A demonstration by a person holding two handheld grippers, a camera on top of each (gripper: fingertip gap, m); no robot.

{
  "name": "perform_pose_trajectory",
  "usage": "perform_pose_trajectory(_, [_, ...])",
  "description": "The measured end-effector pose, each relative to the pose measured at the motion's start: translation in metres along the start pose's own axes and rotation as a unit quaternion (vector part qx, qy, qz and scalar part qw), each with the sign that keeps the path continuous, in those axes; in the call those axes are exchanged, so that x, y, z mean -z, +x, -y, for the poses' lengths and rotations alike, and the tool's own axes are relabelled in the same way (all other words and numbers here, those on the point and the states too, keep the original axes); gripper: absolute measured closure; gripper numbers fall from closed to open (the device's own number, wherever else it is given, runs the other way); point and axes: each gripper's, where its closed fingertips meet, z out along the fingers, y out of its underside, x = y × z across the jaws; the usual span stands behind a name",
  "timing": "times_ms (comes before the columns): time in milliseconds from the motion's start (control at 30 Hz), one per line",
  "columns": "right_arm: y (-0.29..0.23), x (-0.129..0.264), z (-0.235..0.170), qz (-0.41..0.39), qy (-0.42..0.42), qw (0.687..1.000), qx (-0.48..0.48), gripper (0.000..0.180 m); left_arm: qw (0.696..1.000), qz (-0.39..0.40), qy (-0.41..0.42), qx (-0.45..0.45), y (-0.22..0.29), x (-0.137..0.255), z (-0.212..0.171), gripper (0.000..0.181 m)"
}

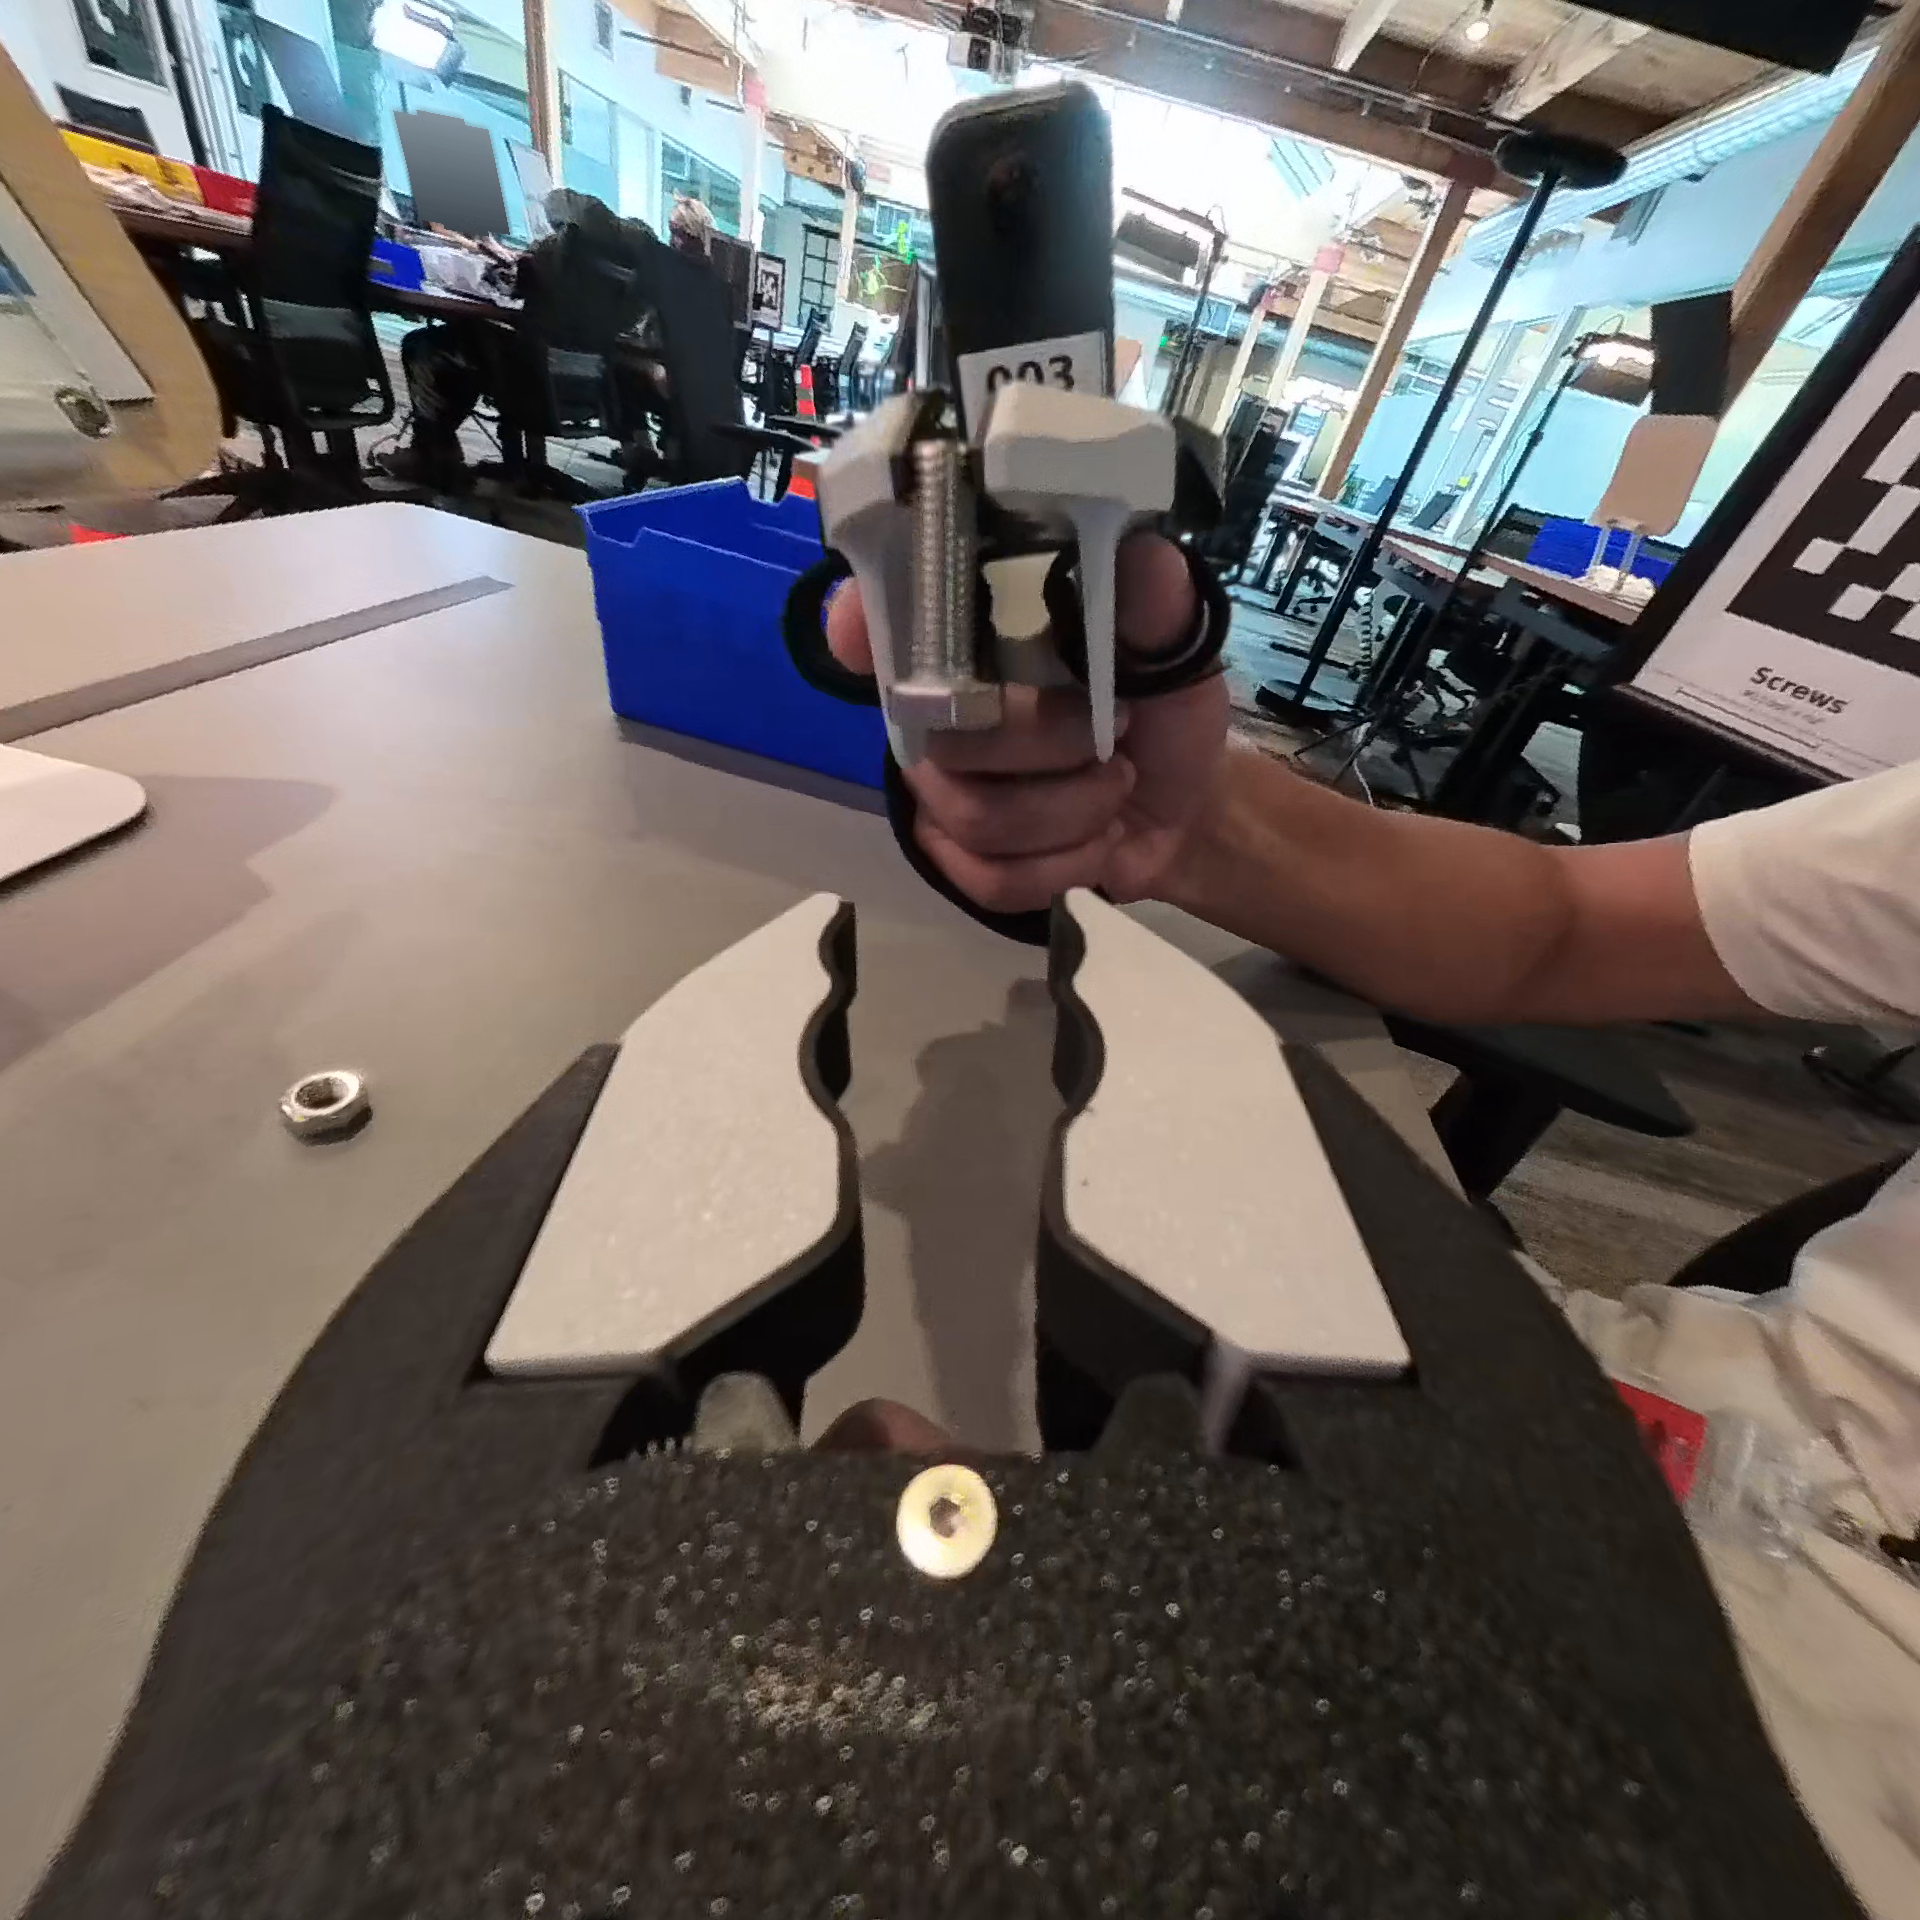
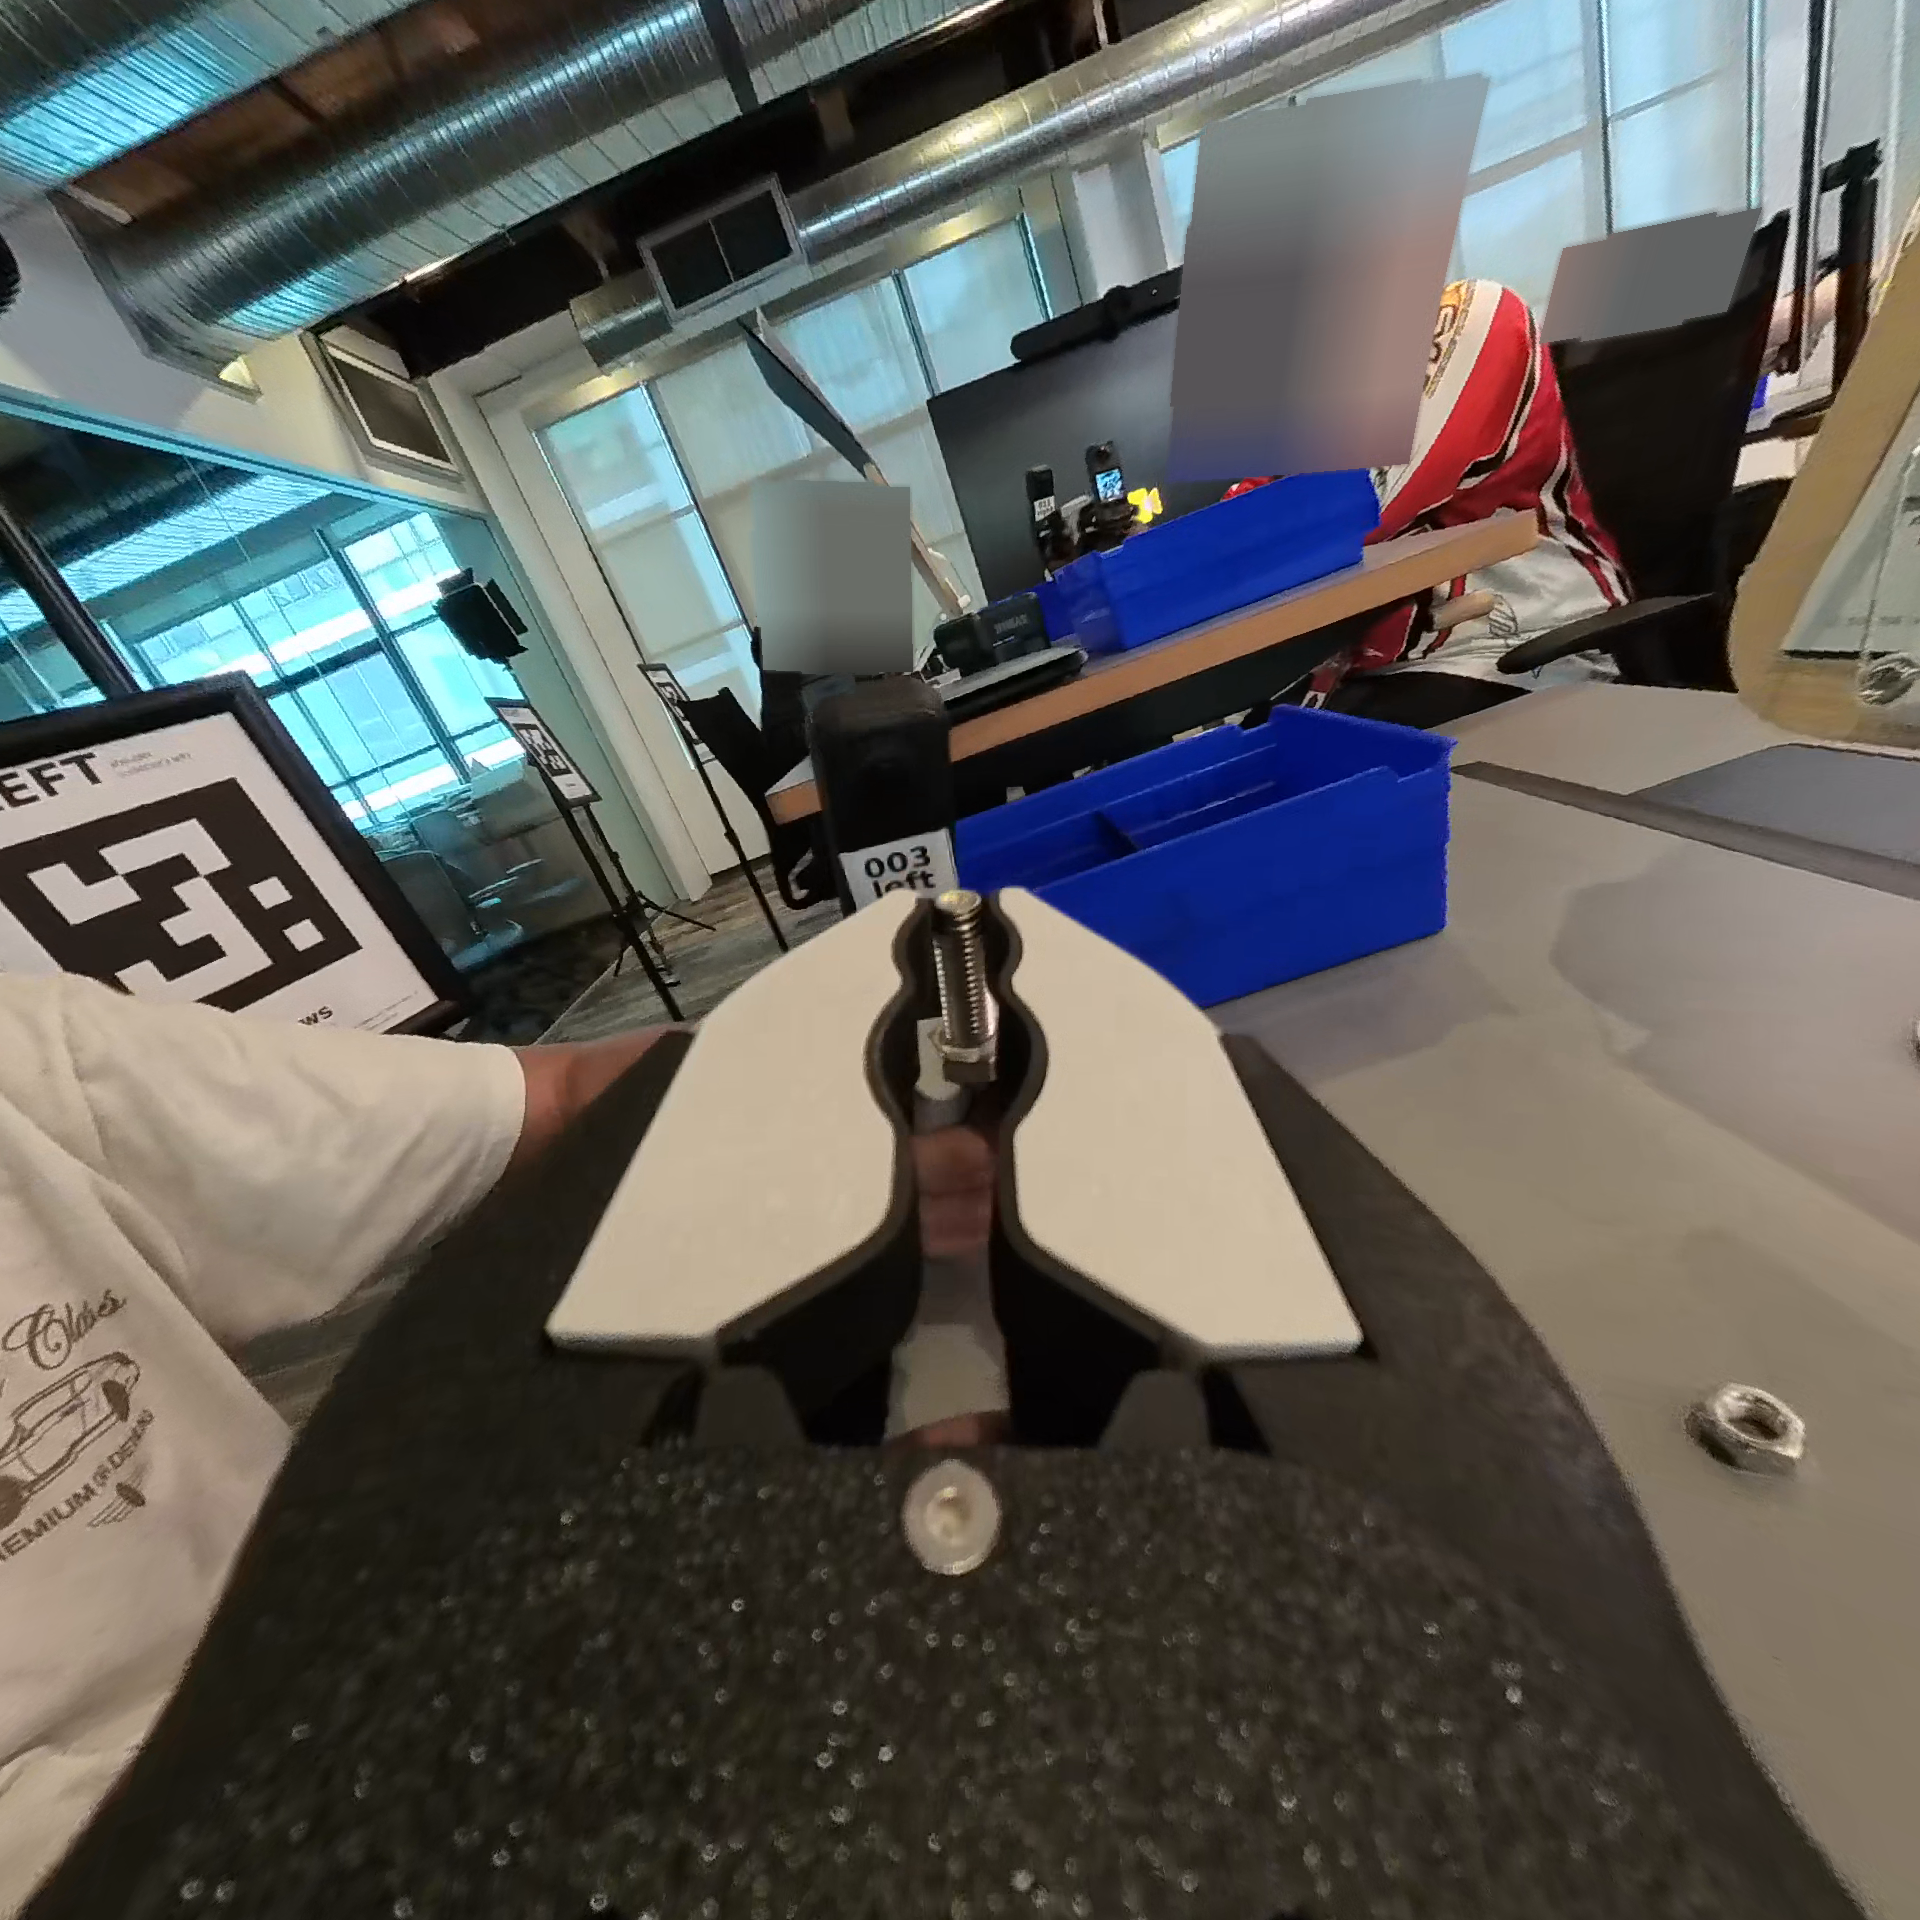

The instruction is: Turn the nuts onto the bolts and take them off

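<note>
Right gripper (image 2: 954, 997) clamps bolt (image 2: 961, 982) upright (left gripper (image 1: 951, 1049) gapes empty).

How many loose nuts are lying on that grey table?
1: the nut lies flat on the table, apart from the bolt clamped in the right tool. A small object cut off at the right wrist view's edge may be another.

Blue bin (image 1: 707, 613) sitting on grey table (image 1: 436, 831); framed marker board (image 2: 197, 862) leaning beyond table edge.
</note>
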Motion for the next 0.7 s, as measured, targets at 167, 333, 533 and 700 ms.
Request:
perform_pose_trajectory(167, [0.0,-0.005,-0.01,0.005,-0.017,1.0,-0.007,0.171,1.0,-0.001,-0.001,-0.007,0.002,0.0,0.006,0.145])
perform_pose_trajectory(333, [0.006,-0.007,-0.02,-0.009,-0.032,0.999,-0.01,0.171,0.999,0.024,0.002,-0.025,-0.005,0.005,0.011,0.147])
perform_pose_trajectory(533, [0.009,-0.012,-0.022,-0.015,-0.017,0.999,-0.027,0.171,0.995,0.071,-0.006,-0.072,-0.014,0.007,0.011,0.148])
perform_pose_trajectory(700, [0.009,-0.016,-0.024,-0.017,-0.015,0.999,-0.033,0.171,0.993,0.085,-0.001,-0.087,-0.014,0.006,0.013,0.149])
